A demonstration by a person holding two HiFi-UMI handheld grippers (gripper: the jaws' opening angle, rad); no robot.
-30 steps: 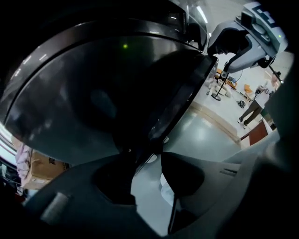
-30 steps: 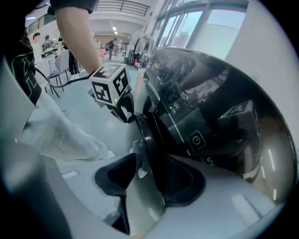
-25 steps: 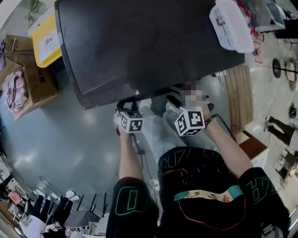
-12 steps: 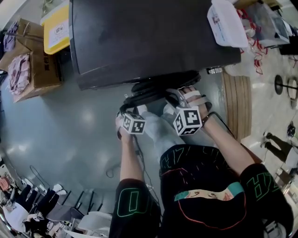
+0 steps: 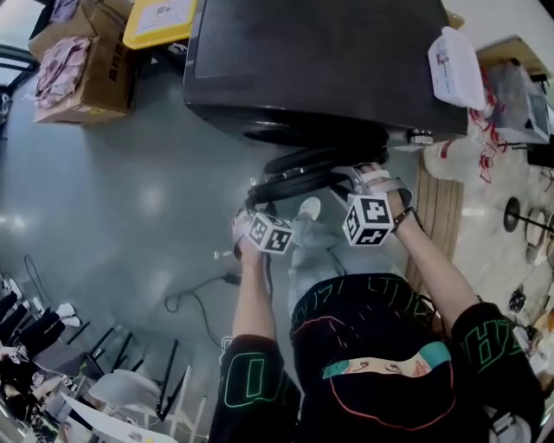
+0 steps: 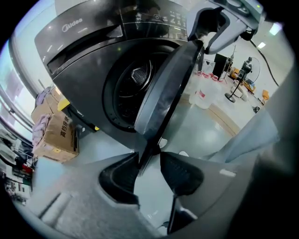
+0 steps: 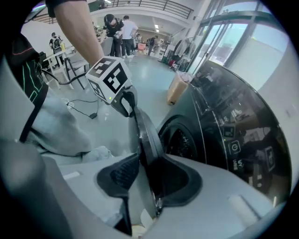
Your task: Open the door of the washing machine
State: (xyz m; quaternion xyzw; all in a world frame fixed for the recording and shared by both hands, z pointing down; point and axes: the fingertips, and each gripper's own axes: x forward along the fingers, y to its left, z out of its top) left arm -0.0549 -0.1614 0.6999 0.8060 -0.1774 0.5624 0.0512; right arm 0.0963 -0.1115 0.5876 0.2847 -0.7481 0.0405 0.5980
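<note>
As the person draws the round door [image 6: 161,98] away from the dark washing machine [image 5: 320,60], both tools meet its rim from the near side. The left tool [image 6: 149,161] stands apart, having just drawn in a little, with the door's lower edge between the pads, against one and clear of the other. The right tool [image 7: 145,163] is clamped on the rim higher up, both pads against it, though its jaws have just been easing wider.

Beyond the left tool the steel drum [image 6: 135,79] shows through the uncovered opening.

A glossy grey floor [image 5: 130,199] spreads under both tools. Far off to the left tool's side sit cardboard boxes [image 5: 91,65] and a yellow lid [image 5: 160,19]. A dark cable [image 5: 195,294] trails across the floor behind that tool. Past the right tool's outer side lies a wooden platform [image 5: 430,203], and a white tub [image 5: 456,67] rests on the machine's top. In the right gripper view, people [image 7: 122,29] stand in a bright hall well behind the tools.

A second earlier the door barely showed under the machine's front edge. Now its dark rings stand well out between the machine and the tools, and both hands sit farther from the cabinet. The boxes and lid have slid toward the frame's upper left corner.
</note>
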